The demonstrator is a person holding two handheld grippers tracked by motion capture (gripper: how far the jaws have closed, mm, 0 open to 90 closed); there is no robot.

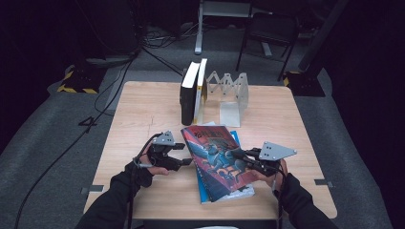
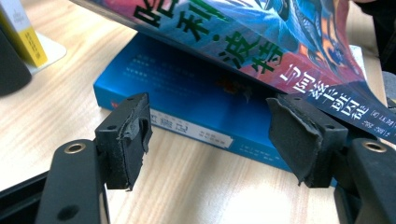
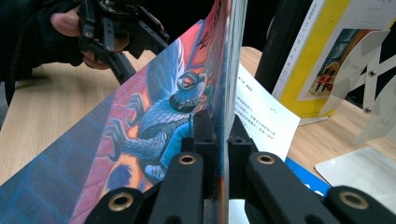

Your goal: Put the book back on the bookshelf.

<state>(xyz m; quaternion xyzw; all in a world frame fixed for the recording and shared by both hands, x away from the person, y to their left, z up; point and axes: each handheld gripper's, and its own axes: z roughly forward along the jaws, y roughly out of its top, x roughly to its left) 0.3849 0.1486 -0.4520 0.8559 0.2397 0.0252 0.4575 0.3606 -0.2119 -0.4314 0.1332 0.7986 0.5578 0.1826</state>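
Resting on tabletop (image 1: 143, 109): blue book (image 2: 187, 88), the landmark. Illustrated book (image 1: 217, 157) tilted above it, clamped at its edge by right gripper (image 3: 219, 140) fingers. Left gripper (image 2: 210, 135) beside it, fingers apart, holding nothing.

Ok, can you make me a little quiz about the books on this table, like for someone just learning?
1. Which gripper clamps the colourful book?
2. True or false: the left gripper has its jaws closed on the blue book.
3. What lies under the colourful book: A a blue book, B a plate, C a box?

Key: 1. The right gripper, gripping the book's edge. 2. False; the jaws stand open, nothing between them. 3. A.
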